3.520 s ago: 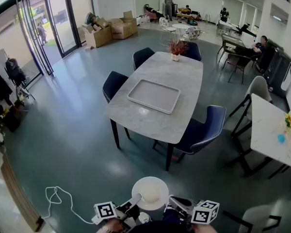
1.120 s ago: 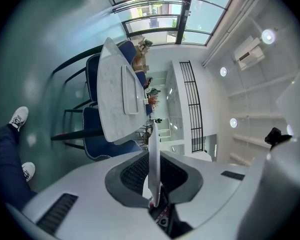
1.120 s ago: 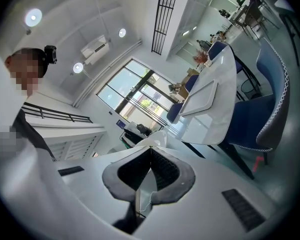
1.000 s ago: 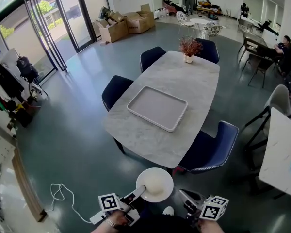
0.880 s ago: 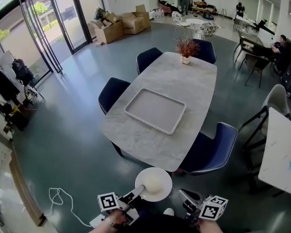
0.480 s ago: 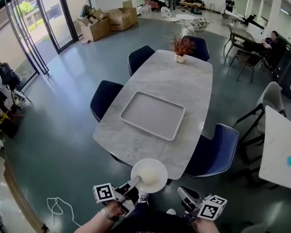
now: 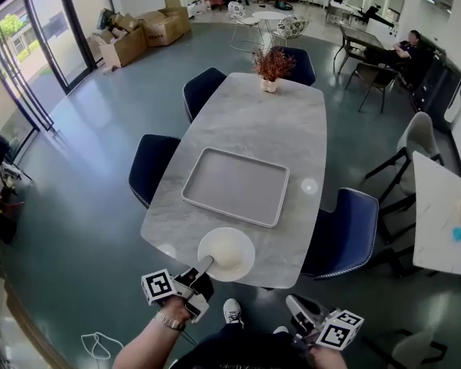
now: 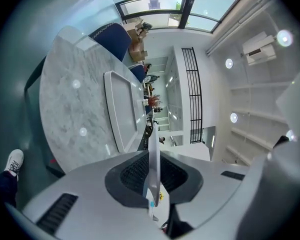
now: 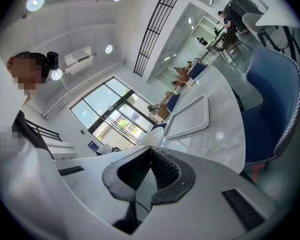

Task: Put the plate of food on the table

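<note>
White plate (image 7: 246, 244) was clamped by its rim in the left gripper's (image 7: 203, 267) fingers over the marble tabletop's (image 7: 292, 129) near edge; the right gripper's (image 7: 294, 305) fingers were closed, empty.

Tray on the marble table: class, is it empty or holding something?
Empty. In the head view the tray shows only its bare grey floor; the plate, held by the left gripper, is outside it.

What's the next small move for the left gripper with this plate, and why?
Probably lower the plate straight down onto the table. The left gripper is clamped on its rim, and in the head view the plate lies over the bare near end, just short of the tray. Whether it touches the marble I can't tell.
</note>
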`<action>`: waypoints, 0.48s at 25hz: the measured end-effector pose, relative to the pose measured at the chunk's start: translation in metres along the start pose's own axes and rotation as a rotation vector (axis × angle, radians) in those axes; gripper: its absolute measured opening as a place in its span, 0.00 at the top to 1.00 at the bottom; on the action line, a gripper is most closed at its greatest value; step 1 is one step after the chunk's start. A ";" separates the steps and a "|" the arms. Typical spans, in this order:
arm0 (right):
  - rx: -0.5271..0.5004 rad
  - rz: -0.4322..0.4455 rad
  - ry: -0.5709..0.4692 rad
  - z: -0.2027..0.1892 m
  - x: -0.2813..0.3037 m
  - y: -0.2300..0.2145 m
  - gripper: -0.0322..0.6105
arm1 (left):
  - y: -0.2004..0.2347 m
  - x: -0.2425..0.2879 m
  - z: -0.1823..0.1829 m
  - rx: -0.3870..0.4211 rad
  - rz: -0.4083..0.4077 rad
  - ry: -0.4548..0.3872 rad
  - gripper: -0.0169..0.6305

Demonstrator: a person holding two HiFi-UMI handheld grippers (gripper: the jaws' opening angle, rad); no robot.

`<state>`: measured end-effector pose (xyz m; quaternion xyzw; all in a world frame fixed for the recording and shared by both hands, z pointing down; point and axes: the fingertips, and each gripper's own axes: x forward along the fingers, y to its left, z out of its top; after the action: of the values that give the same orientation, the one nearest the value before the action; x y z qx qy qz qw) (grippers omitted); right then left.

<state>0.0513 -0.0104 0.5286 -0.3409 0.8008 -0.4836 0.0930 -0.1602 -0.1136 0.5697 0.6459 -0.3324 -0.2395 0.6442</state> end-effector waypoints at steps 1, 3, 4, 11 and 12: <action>0.002 -0.015 -0.011 -0.001 0.000 -0.002 0.93 | 0.002 0.005 0.008 0.000 0.000 0.002 0.91; 0.011 -0.040 -0.039 0.001 0.000 -0.003 0.93 | 0.006 0.015 0.022 -0.002 -0.001 0.005 0.91; 0.014 -0.049 -0.052 0.002 0.000 -0.002 0.93 | 0.008 0.021 0.029 -0.006 -0.002 0.005 0.91; 0.018 -0.097 -0.097 0.004 -0.003 -0.003 0.93 | 0.022 0.066 0.071 -0.036 -0.007 -0.045 0.91; 0.025 -0.101 -0.104 0.005 -0.004 -0.005 0.93 | 0.025 0.074 0.076 -0.041 -0.005 -0.055 0.91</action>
<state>0.0587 -0.0135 0.5293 -0.4044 0.7706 -0.4792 0.1139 -0.1701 -0.2175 0.5991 0.6268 -0.3434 -0.2654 0.6472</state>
